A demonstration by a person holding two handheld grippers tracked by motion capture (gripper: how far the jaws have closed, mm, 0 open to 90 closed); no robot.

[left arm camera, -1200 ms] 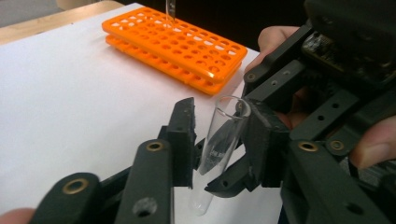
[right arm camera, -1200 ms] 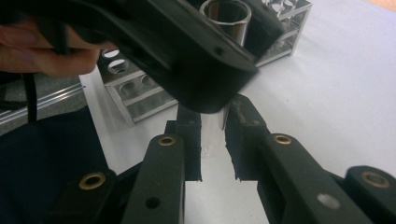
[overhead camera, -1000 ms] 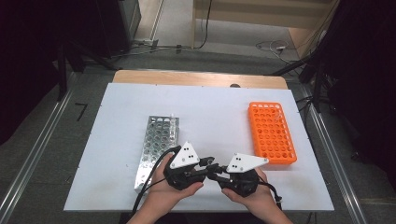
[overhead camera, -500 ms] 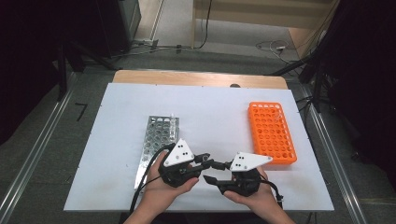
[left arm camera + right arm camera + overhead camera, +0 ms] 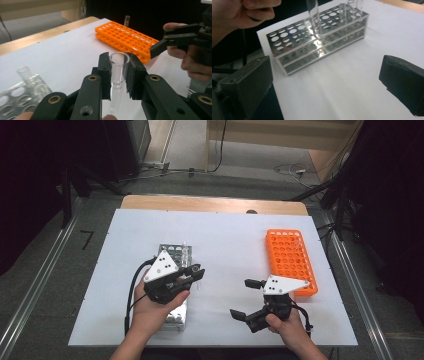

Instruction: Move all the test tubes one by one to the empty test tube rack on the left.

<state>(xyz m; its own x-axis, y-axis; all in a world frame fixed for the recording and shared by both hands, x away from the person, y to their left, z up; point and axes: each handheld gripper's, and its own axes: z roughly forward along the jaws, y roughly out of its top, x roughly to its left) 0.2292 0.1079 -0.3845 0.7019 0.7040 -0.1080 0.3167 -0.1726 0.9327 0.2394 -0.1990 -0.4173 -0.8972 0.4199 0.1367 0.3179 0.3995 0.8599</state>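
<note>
A white rectangular surface (image 5: pixel 225 245) on a wooden table sits in a dim room with grey floor. It carries two racks: one silver perforated metal rack (image 5: pixel 176 257) and one orange plastic rack (image 5: pixel 290 260). The left gripper (image 5: pixel 119 75) has its fingers clamped on one clear glass test tube (image 5: pixel 118 72) above the surface, while the right gripper (image 5: pixel 246 299) has its fingers spread wide, holding nothing.

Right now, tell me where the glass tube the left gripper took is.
The glass tube is clamped upright between the left gripper's jaws, held above the white table just right of the metal rack, well left of the orange rack.
</note>
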